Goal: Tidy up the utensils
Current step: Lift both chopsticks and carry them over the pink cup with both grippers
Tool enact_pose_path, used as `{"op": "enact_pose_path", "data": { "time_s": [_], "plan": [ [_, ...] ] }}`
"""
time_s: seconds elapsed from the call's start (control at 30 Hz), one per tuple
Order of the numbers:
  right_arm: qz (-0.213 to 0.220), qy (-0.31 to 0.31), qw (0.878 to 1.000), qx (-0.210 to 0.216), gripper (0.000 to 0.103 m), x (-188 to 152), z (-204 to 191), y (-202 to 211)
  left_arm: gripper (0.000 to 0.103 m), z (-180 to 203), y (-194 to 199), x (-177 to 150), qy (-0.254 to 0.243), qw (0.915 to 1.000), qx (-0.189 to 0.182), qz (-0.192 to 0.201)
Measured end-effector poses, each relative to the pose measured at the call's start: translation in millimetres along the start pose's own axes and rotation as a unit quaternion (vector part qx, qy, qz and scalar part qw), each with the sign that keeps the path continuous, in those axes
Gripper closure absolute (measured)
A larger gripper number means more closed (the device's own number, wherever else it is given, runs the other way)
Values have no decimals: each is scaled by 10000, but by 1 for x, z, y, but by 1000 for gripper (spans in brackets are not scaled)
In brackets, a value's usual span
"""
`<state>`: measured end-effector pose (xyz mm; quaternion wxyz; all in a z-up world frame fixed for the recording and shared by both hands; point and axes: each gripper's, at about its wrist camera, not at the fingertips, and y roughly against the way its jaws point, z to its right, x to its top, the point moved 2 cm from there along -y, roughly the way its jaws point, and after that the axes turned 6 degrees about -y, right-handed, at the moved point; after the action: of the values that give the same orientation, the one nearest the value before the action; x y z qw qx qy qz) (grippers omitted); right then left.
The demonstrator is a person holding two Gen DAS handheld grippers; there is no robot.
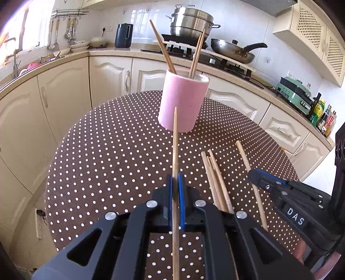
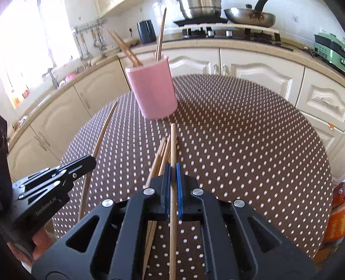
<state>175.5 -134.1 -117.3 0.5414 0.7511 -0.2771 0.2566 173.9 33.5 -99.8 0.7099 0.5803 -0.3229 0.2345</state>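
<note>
A pink cup (image 1: 183, 101) (image 2: 153, 90) stands on the far part of the round dotted table (image 1: 107, 150) (image 2: 248, 140), with several wooden chopsticks (image 1: 162, 48) (image 2: 160, 36) leaning in it. My left gripper (image 1: 177, 178) is shut on one chopstick (image 1: 175, 137) that points toward the cup. My right gripper (image 2: 171, 167) is shut on another chopstick (image 2: 173, 144), lifted just above a small bundle of loose chopsticks (image 1: 214, 178) (image 2: 160, 157) lying on the cloth. Each gripper shows at the side of the other's view, the right gripper (image 1: 255, 175) and the left gripper (image 2: 90, 160).
Cream kitchen cabinets (image 1: 107, 79) curve behind the table. On the counter stand a steel pot (image 1: 190, 20), a wok (image 1: 234, 50), a dark jug (image 1: 124, 35) and a green appliance (image 1: 295, 92). An orange package (image 2: 337, 217) sits beyond the table's right edge.
</note>
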Motion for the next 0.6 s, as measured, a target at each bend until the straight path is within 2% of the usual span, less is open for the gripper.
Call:
{"op": "enact_pose_path", "data": {
  "time_s": [0.6],
  "plan": [
    [987, 168, 9948, 176, 97, 58, -9, 44, 97, 7, 38, 57, -33, 9960, -91, 892]
  ]
}}
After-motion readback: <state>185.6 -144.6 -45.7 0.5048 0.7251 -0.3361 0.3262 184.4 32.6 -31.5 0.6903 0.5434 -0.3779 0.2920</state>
